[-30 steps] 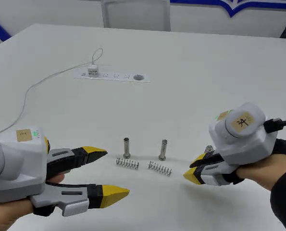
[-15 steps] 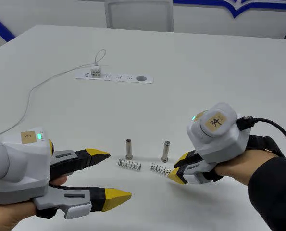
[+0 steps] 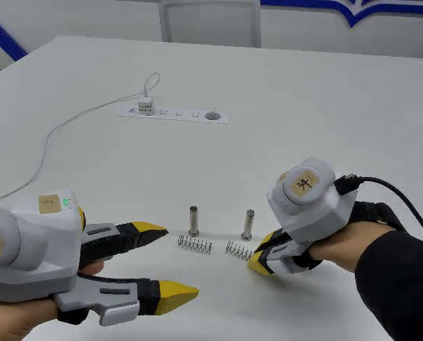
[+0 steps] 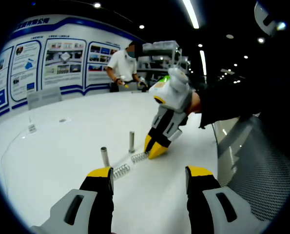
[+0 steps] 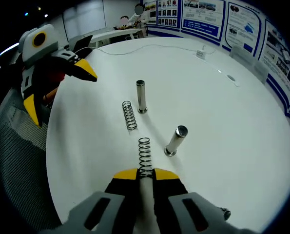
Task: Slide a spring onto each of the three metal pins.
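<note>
**Spring pinched at one end, two pins standing bare**

Right tongs (image 3: 257,264) are pressed together on the near end of the right-hand spring (image 3: 237,250), which lies flat on the white desk (image 3: 303,106). In the right gripper view the coil runs straight out from between the yellow tips (image 5: 145,173). The right-hand pin (image 3: 248,224) stands upright just beside this spring, apart from it and with nothing on its shaft.

Beside it, the left-hand pin (image 3: 193,220) also stands upright and bare. The left-hand spring (image 3: 195,244) lies on the desk at the foot of this pin (whether it touches the base I cannot tell). The two springs lie roughly in line, with a small gap between them.

Left tongs (image 3: 174,260) are spread wide and hold nothing. They sit low at the person's left, tips pointing toward the springs and well short of them. A power strip (image 3: 175,114) and its white cable (image 3: 76,121) lie far back on the desk.
</note>
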A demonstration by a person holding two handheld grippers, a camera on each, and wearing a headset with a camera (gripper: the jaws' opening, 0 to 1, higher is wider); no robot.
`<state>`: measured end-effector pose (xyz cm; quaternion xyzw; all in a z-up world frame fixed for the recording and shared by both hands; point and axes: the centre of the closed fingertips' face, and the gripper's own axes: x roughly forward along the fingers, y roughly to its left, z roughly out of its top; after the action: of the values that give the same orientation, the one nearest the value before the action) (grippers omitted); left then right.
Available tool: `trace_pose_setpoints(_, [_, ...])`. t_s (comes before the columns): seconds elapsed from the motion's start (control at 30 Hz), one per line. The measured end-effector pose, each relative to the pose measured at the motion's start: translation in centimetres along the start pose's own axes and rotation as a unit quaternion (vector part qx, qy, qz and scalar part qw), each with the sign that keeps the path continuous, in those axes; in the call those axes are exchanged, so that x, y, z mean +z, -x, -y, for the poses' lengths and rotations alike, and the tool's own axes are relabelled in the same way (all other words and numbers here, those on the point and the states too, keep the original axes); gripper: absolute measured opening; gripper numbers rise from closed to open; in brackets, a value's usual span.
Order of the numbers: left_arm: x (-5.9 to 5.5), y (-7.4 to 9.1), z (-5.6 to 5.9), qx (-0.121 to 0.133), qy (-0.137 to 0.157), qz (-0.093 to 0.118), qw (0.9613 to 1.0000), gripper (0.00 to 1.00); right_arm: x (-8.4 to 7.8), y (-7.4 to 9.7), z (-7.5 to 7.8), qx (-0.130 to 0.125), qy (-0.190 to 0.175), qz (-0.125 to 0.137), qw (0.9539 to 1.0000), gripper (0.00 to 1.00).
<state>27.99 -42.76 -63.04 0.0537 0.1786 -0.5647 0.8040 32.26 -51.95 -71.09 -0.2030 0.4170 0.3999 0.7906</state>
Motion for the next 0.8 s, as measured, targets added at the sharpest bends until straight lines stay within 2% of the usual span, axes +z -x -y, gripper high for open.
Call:
trace_pose_setpoints(0.13, [-0.1, -0.3, 0.2, -0.006, -0.006, -0.006, 0.9999, 0.60, 0.1, 0.5, -0.4, 0.002, 0.002, 0.001, 1.0000, 0.11])
trace_pose_setpoints(0.23, [-0.4, -0.7, 0.6, -0.018, -0.022, -0.022, 0.9994, 0.60, 0.4, 1.1, -1.2, 0.009, 0.008, 0.002, 0.9999, 0.11])
trace_pose_setpoints(0.43, [-1.0, -2.1, 1.6, -0.047, -0.071, -0.059, 0.9947, 0.58, 1.1, 2.5, -3.1, 0.025, 0.035, -0.001, 0.9991, 0.11])
trace_pose_setpoints(0.67, [-0.9, -3.1, 1.7, -0.064, -0.097, -0.074, 0.9905, 0.54, 1.3, 3.5, -5.2, 0.047, 0.060, -0.016, 0.9970, 0.11])
trace_pose_setpoints(0.8, [-1.3, -3.6, 1.9, -0.076, -0.118, -0.084, 0.9865, 0.50, 1.4, 3.8, -6.2, 0.062, 0.072, -0.025, 0.9951, 0.11])
